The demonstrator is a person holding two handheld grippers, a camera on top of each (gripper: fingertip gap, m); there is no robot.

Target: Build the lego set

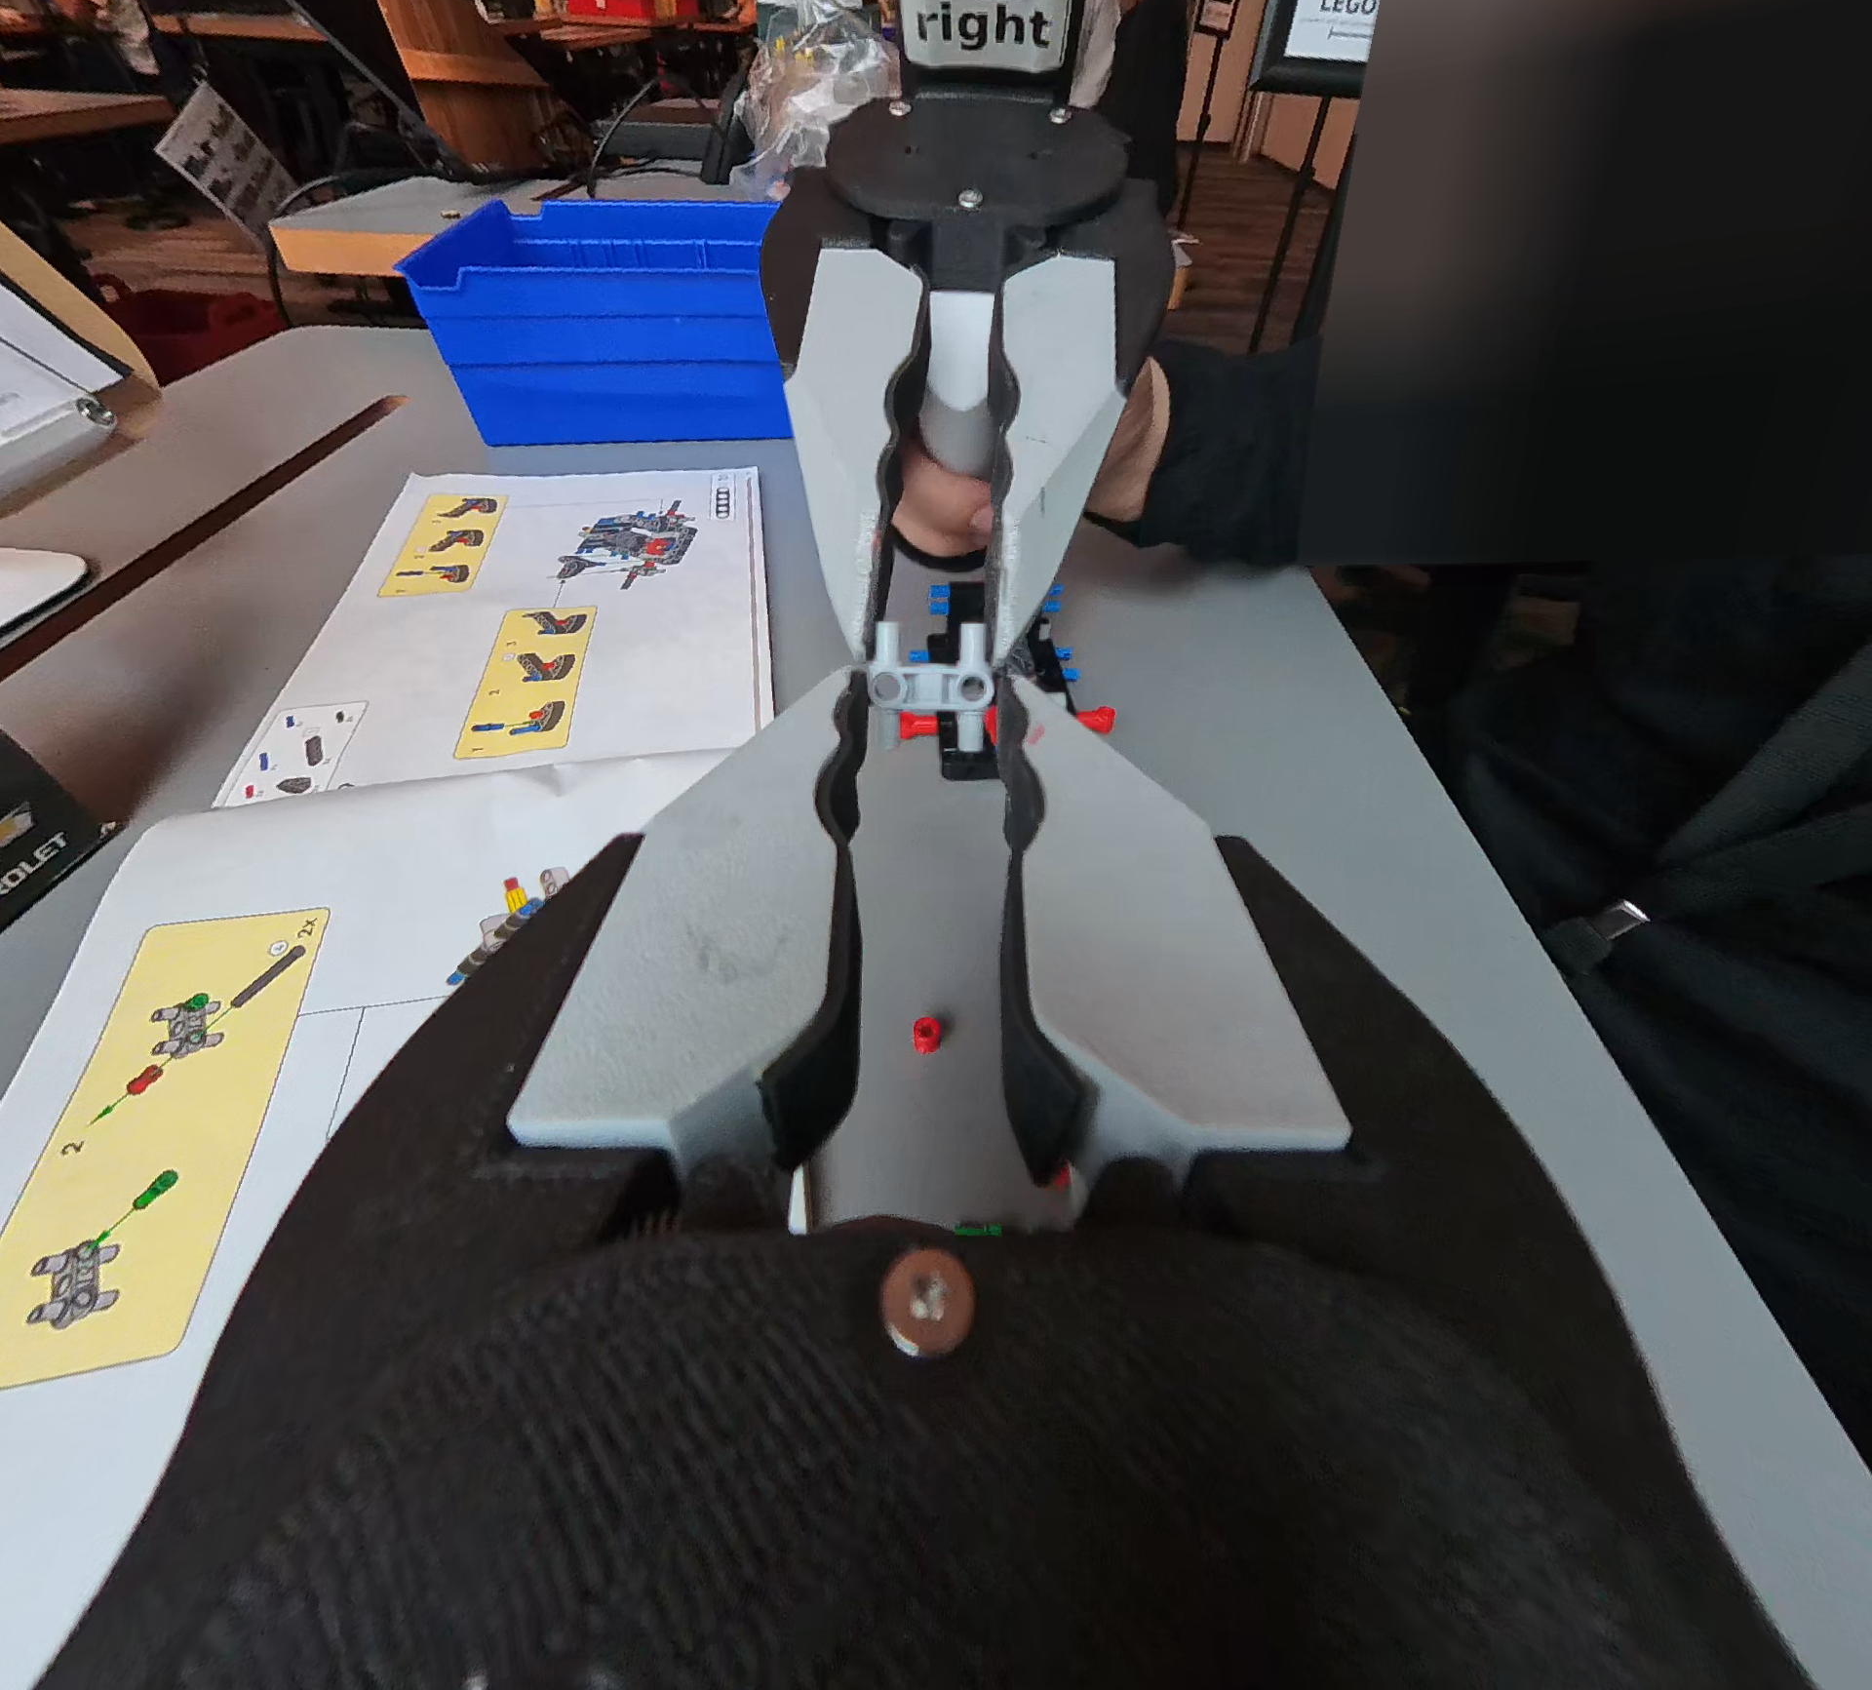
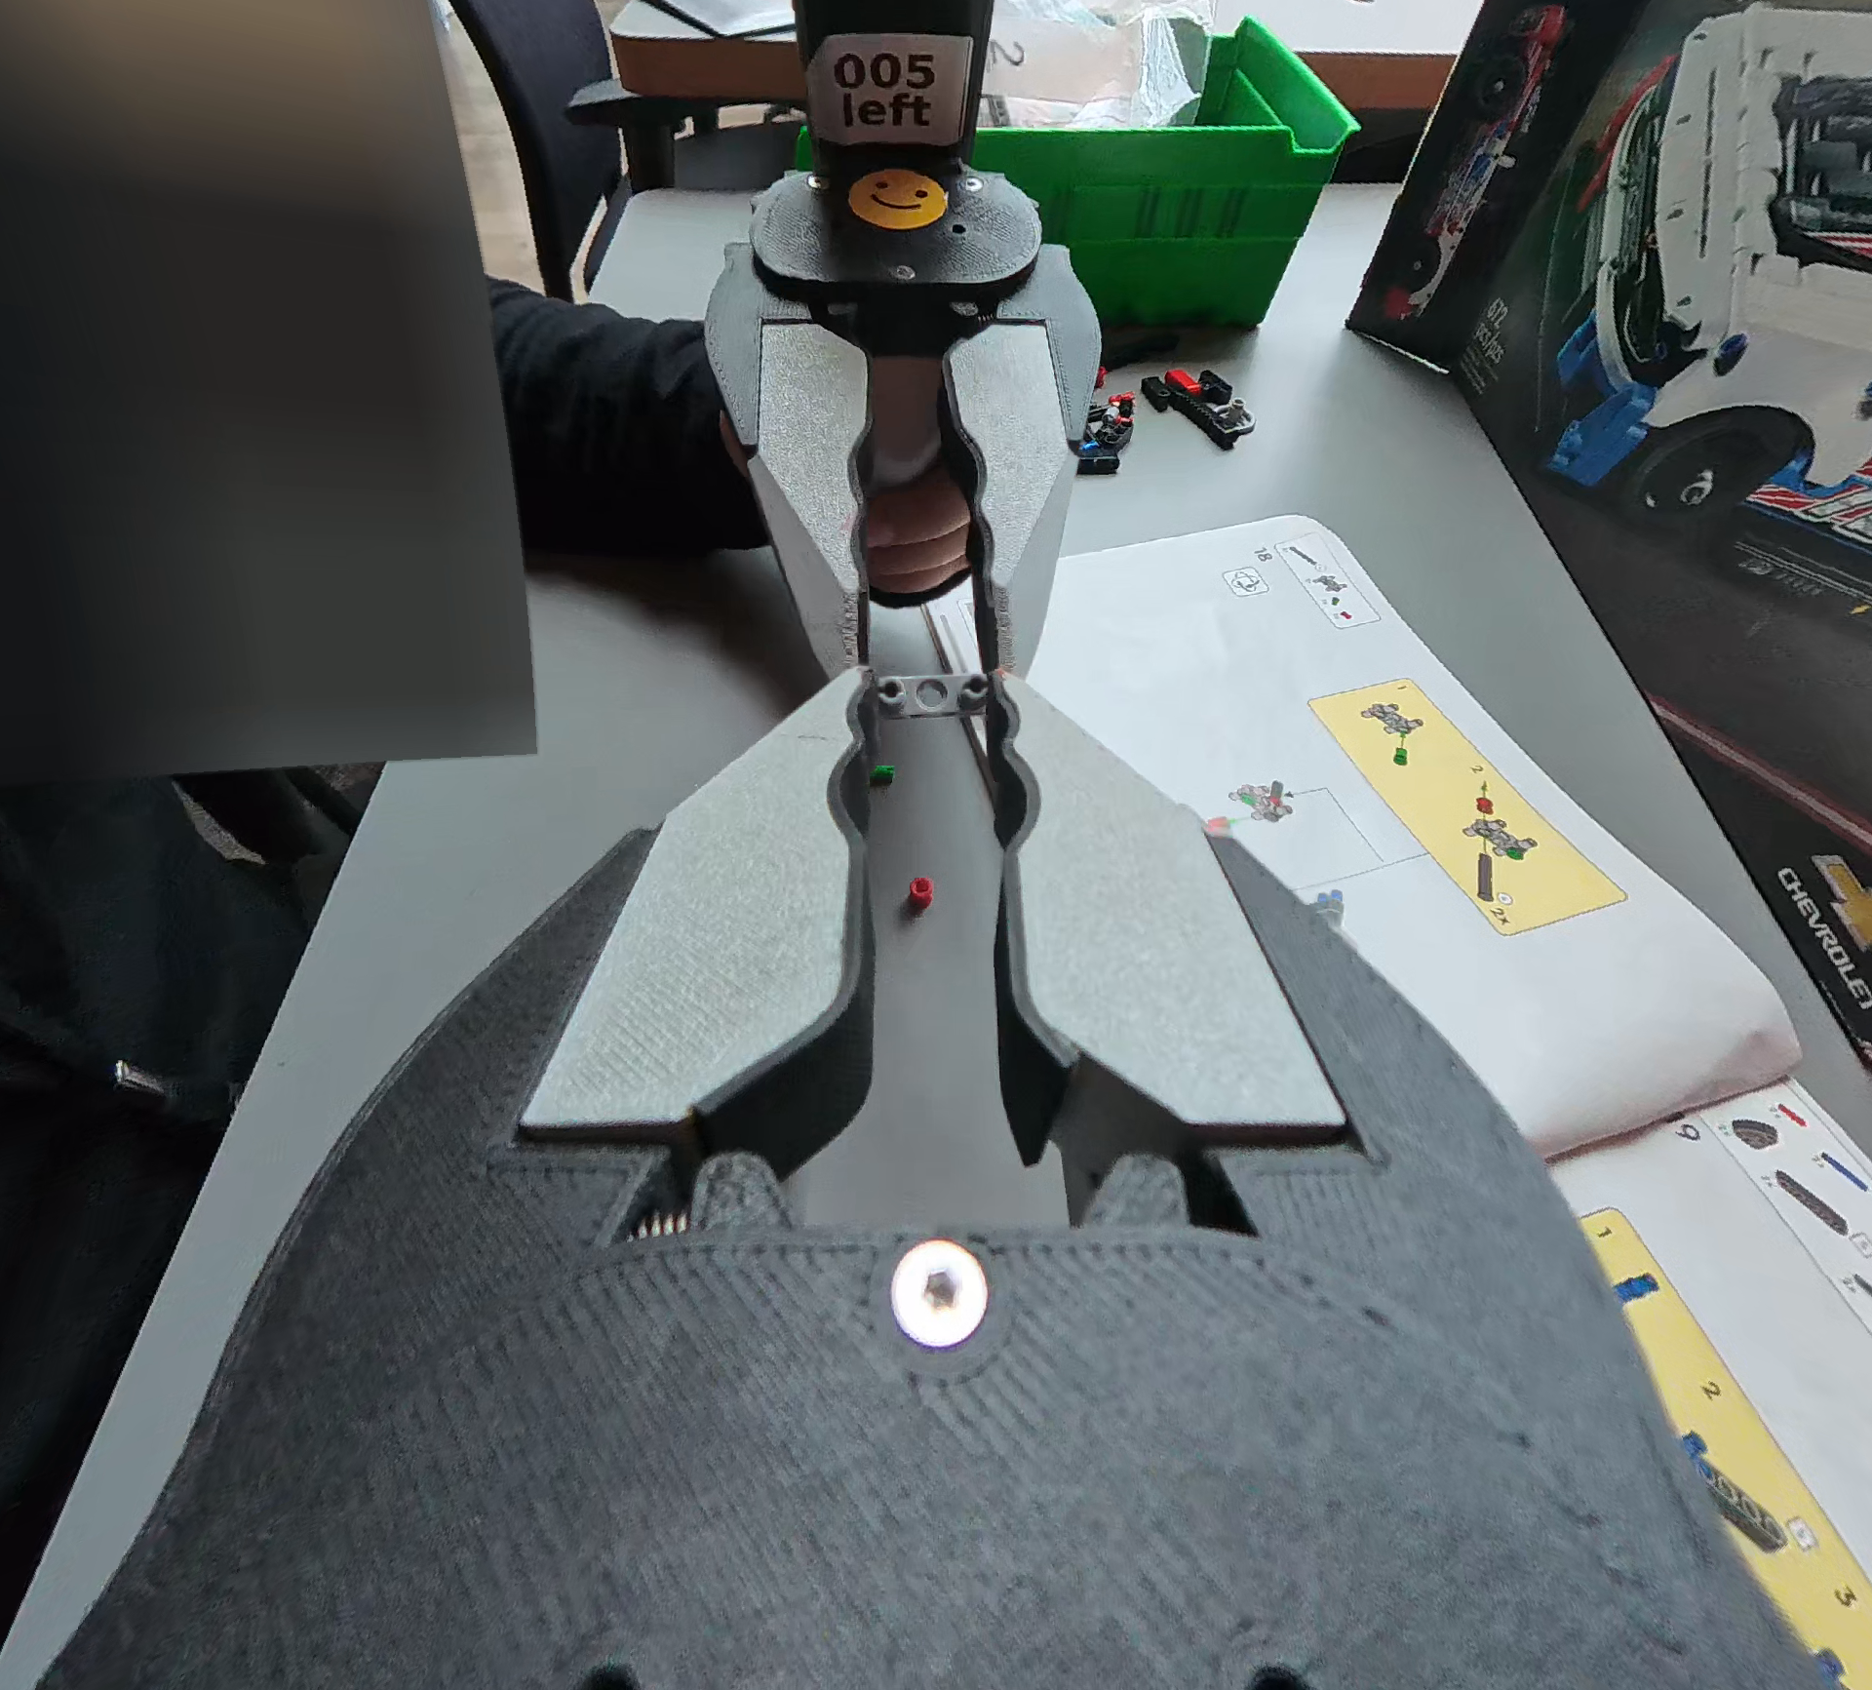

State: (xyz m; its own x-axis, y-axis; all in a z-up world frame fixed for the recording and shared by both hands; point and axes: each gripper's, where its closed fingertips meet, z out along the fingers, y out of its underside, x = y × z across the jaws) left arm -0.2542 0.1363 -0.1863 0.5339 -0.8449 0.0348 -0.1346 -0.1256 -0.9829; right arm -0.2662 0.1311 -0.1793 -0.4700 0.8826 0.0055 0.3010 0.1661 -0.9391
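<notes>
A light grey connector (image 1: 927, 687) hangs in the air above the grey table, and both grippers meet on it tip to tip. My left gripper (image 1: 927, 709) closes on it from the near side. My right gripper (image 1: 934, 643) closes on it from the far side. In the right wrist view the same connector (image 2: 932, 694) sits between my right gripper (image 2: 930, 714) and my left gripper (image 2: 930, 664). A small red bush (image 1: 926, 1033) lies on the table below; it also shows in the right wrist view (image 2: 920, 892). A small green piece (image 2: 881, 773) lies near it.
A black sub-assembly with blue and red pins (image 1: 962, 735) lies on the table behind the connector. The open instruction booklet (image 1: 608, 628) lies to one side. A blue bin (image 1: 608, 324), a green bin (image 2: 1165, 243), the set's box (image 2: 1671, 324) and loose parts (image 2: 1185, 405) stand around.
</notes>
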